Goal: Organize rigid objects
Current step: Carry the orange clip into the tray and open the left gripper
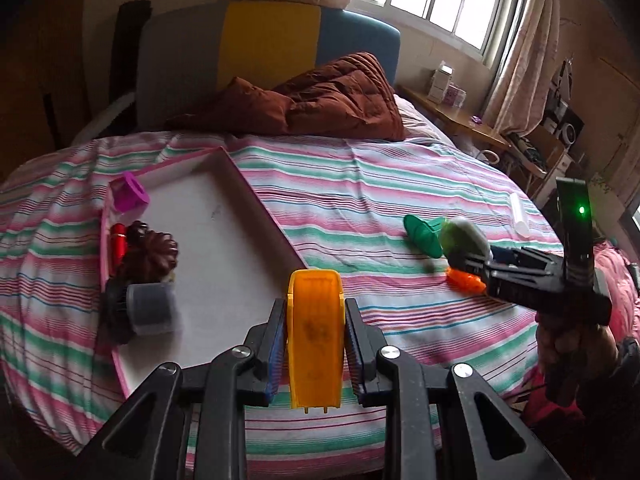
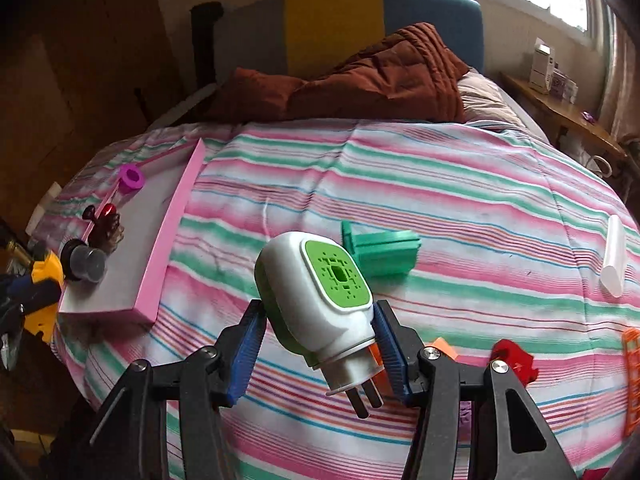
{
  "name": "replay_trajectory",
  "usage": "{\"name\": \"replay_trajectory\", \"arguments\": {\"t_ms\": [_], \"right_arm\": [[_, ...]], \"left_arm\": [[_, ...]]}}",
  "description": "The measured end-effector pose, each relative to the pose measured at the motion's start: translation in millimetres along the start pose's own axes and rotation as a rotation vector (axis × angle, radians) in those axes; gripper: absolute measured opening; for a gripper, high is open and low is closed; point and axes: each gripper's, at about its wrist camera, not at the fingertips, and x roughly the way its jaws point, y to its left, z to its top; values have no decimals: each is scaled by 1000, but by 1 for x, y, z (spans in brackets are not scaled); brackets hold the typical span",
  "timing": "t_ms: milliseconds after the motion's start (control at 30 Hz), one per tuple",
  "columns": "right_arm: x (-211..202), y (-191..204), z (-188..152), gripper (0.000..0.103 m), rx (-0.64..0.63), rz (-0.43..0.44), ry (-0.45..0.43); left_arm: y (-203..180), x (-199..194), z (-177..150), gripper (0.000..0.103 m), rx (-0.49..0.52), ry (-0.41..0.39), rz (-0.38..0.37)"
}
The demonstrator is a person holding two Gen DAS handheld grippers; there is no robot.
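My left gripper (image 1: 316, 308) is shut on a yellow-orange plastic piece (image 1: 316, 344), held upright just over the near right edge of the pink-rimmed white tray (image 1: 256, 200). My right gripper (image 2: 318, 308) is shut on a white plug-in device with a green face (image 2: 316, 280), its prongs pointing down toward me, above the striped bedspread. In the left wrist view the right gripper (image 1: 472, 258) hovers right of the tray with the device (image 1: 464, 240). The tray holds a magenta ring (image 1: 130, 192), a red cylinder (image 1: 119, 240), a dark brown flower-shaped piece (image 1: 154, 252) and a grey capped cylinder (image 1: 150, 308).
Loose on the bedspread lie a green plastic piece (image 2: 380, 254), a white tube (image 2: 614, 260), a small orange piece (image 1: 464, 280), a red piece (image 2: 514, 360) and an orange grid piece (image 2: 632, 380). A brown quilt (image 1: 332, 96) is heaped at the headboard. A wooden side table (image 1: 452, 116) stands under the window.
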Motion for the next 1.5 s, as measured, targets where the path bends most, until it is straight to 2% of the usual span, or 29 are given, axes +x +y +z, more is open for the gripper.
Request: {"name": "replay_trajectory", "arguments": {"t_ms": [167,467,800,933,1100,1233,1367,1500], "right_arm": [[18,10,-16,55,-17,11,37],[32,21,-23,55,-66,-15,69],[33,22,-22,55,-70,-17,72],[34,22,-23,55,-71,-18,72],[34,22,-23,55,-68,-20,73],[34,22,-23,55,-65,-20,74],[34,22,-23,55,-66,-19,74],[34,21,-23,55,-58,-14,75]], "left_arm": [[8,-3,-8,26,-16,4,38],[11,-5,-17,26,-27,14,60],[12,-5,-20,26,-25,19,60],[16,-7,-17,26,-47,17,23],[37,-14,8,26,-116,-5,-48],[68,-8,44,26,-192,-28,-71],[97,15,81,26,-253,-31,-76],[125,49,105,26,-335,8,-68]]}}
